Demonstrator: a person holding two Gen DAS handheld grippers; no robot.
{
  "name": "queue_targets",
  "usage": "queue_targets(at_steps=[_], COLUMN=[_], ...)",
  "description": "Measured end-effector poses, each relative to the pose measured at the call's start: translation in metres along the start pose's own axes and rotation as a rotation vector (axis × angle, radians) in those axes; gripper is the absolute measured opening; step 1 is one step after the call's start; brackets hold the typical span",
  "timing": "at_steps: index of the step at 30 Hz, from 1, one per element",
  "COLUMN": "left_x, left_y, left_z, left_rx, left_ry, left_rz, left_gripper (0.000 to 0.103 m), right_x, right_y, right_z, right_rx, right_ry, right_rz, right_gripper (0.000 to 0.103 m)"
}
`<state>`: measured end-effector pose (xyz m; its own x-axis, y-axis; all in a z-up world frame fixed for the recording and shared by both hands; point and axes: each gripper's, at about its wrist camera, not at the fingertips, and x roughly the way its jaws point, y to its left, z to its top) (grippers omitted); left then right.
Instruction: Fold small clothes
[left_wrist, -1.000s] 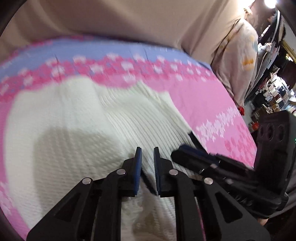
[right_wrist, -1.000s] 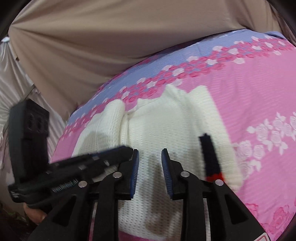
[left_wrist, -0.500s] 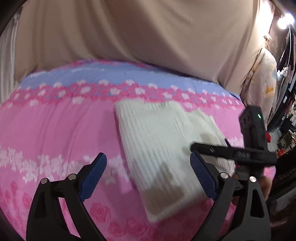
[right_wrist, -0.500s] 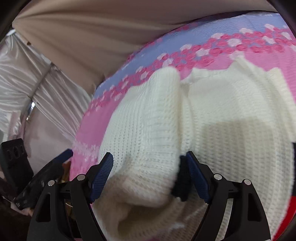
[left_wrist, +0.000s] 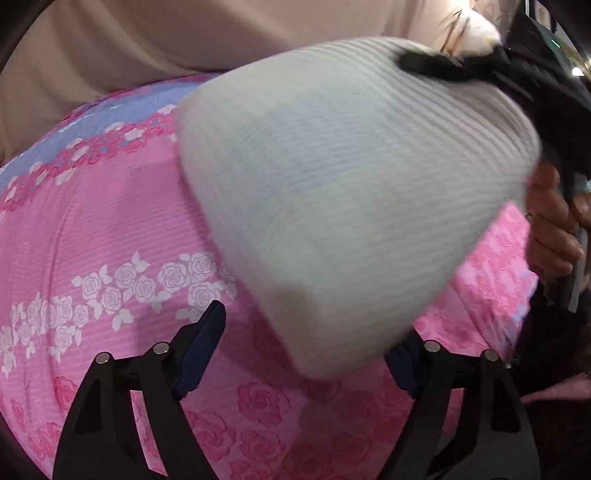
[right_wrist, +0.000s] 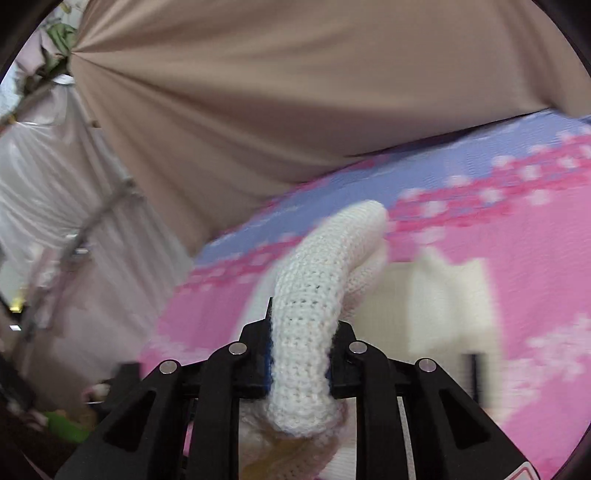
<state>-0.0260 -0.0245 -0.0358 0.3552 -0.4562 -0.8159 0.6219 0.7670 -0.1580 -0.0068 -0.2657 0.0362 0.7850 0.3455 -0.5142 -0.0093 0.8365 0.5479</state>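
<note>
The work surface is a bed covered by a pink sheet printed with rows of white and deep-pink roses, with a lilac band along its far edge. Behind it a beige curtain is hung in soft folds, and pale, shiny plastic sheeting is seen off to one side in the right wrist view.

One garment is counted: a white knitted sweater, ribbed and thick, lifted off the sheet and hanging as a rounded, motion-blurred shape in the left wrist view. Two grippers are counted. The right gripper is clamped on a rolled fold of the knit, which bulges up between its black fingers in a curved tube; the rest of the sweater is seen blurred beyond it, over the pink sheet. In the left wrist view the same gripper is seen at the sweater's upper edge, held by a hand. The left gripper is spread wide, its blue-padded fingers low over the sheet, with nothing between them.
</note>
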Motion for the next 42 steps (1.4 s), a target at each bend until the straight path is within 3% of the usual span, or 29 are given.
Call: queue_targets(at_steps=[3,6,10,13,16,20,21,22,23,25,28,30,32,35,38,42], left_x=[0.019,0.02,-0.001,-0.023,-0.044,-0.051,-0.046,-0.041,-0.033,-0.02,-0.005,0.013,0.029,0.038,0.032,0.013], left_y=[0.004,0.001,-0.001,0.009,0.022,0.027,0.025,0.022,0.018,0.007,-0.002,-0.001,0.004,0.009,0.008,-0.001], left_z=[0.004,0.007,0.01,0.006,0.005,0.021,0.026,0.03,0.035,0.04,0.037,0.031,0.024,0.019,0.021,0.025], left_rx=[-0.039,-0.038,-0.032,-0.05,-0.094,-0.149,-0.146,-0.146,-0.152,-0.154,-0.131,-0.139,-0.163,-0.195,-0.188,-0.139], left_ry=[0.055,0.066,0.053,0.029,-0.027,-0.087,-0.091,-0.087,-0.079,-0.06,-0.042,0.001,0.046,0.063,0.044,-0.007], left_rz=[-0.009,-0.033,-0.051,-0.071,-0.074,-0.147,-0.148,-0.145,-0.137,-0.118,-0.029,0.025,0.028,0.023,0.027,0.074], left_gripper=[0.075,0.074,0.075,0.076,0.085,0.085,0.085,0.085,0.085,0.085,0.085,0.085,0.086,0.086,0.086,0.085], right_x=[0.031,0.033,0.022,0.004,-0.018,-0.019,-0.017,-0.015,-0.016,-0.032,-0.061,-0.054,-0.023,-0.031,-0.055,-0.074], right_y=[-0.065,-0.09,-0.077,-0.072,-0.065,-0.057,-0.057,-0.055,-0.051,-0.045,-0.041,-0.058,-0.085,-0.087,-0.078,-0.036], right_z=[-0.026,-0.041,-0.035,-0.045,-0.067,-0.09,-0.092,-0.092,-0.09,-0.081,-0.076,-0.084,-0.104,-0.103,-0.086,-0.058], right_rx=[0.104,0.158,0.122,0.138,0.127,0.136,0.134,0.123,0.104,0.088,0.04,0.054,0.101,0.122,0.127,-0.008], right_ry=[0.122,0.102,0.083,0.1,0.115,0.144,0.14,0.132,0.123,0.057,-0.011,0.038,0.155,0.116,0.052,-0.057], right_rz=[-0.216,-0.135,-0.142,-0.076,-0.026,0.014,0.004,-0.021,-0.044,-0.035,-0.119,-0.178,-0.222,-0.193,-0.214,-0.26], right_gripper=[0.019,0.021,0.036,0.048,0.059,0.059,0.052,0.023,0.011,0.011,0.01,0.01,0.011,0.013,0.028,0.028])
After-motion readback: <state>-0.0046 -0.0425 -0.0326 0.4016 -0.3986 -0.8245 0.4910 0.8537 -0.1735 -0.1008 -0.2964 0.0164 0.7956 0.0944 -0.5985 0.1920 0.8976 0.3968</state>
